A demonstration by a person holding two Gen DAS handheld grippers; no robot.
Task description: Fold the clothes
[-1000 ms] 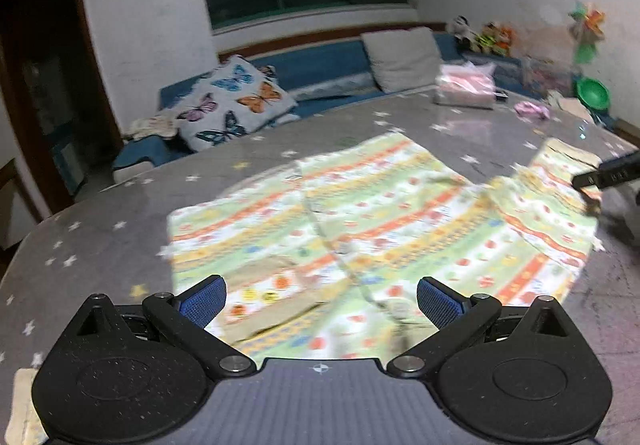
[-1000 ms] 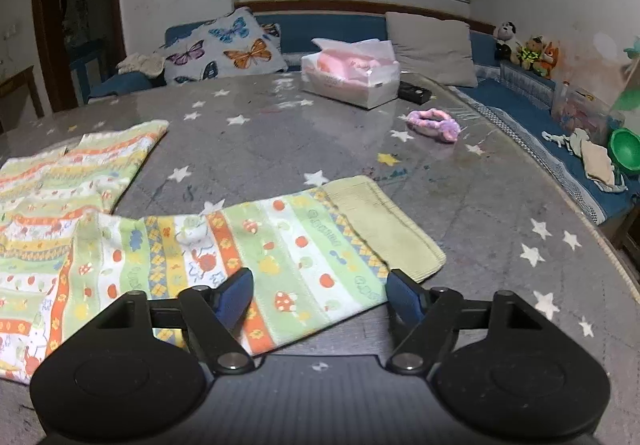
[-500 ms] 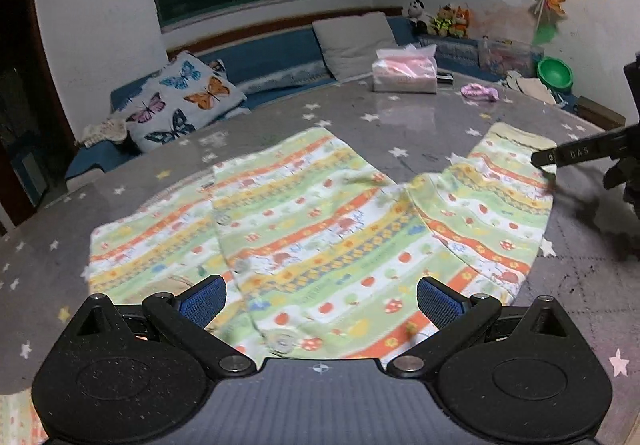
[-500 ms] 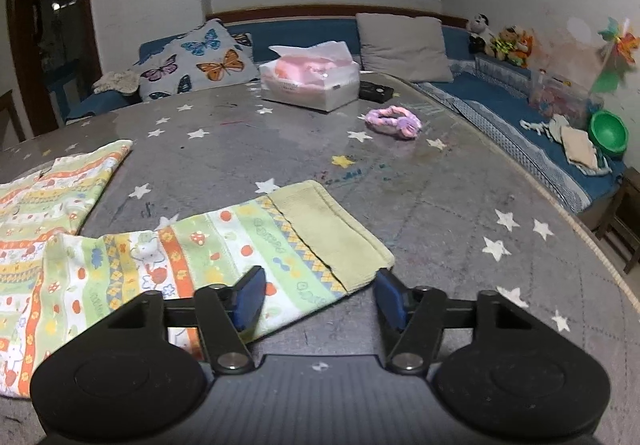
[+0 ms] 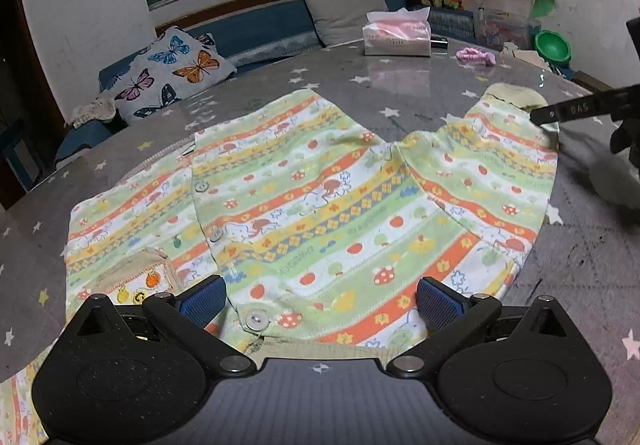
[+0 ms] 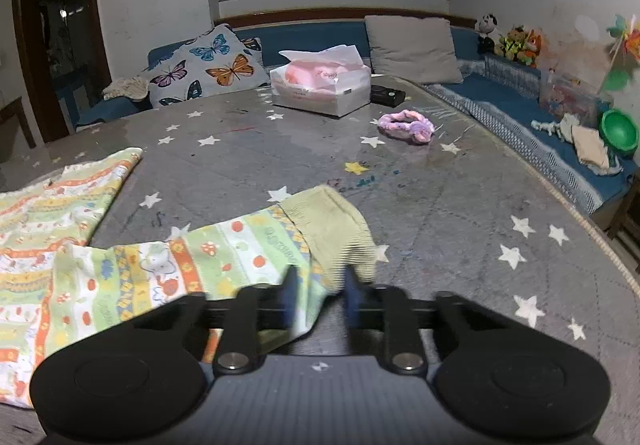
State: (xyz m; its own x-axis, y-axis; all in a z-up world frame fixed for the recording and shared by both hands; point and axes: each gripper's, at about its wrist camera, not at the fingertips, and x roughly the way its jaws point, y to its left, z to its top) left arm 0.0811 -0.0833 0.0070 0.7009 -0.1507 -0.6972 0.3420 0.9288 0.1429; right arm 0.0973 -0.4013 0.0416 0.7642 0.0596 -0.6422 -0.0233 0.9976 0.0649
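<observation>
A child's button-front top [image 5: 320, 205] with orange, yellow and green stripes lies spread flat on the grey star-patterned table [image 6: 440, 205]. My left gripper [image 5: 322, 301] is open wide just above its near hem, by a white button [image 5: 256, 320]. In the right wrist view, one sleeve [image 6: 240, 257] ends in a plain green cuff [image 6: 332, 225]. My right gripper [image 6: 318, 297] is closing on the sleeve's near edge beside the cuff, and the cloth bunches between the blurred pads. Its finger [image 5: 580, 109] shows at the cuff in the left wrist view.
A tissue box [image 6: 320, 89], a black remote [image 6: 386, 95] and a pink scrunchie [image 6: 406, 125] lie at the far side of the table. The table's rounded edge [image 6: 600, 229] runs along the right. A blue sofa with a butterfly cushion [image 6: 208, 65] stands behind.
The right jaws have come together from wide apart onto the sleeve edge, which now puckers up. The left gripper has moved in over the garment's hem, still open.
</observation>
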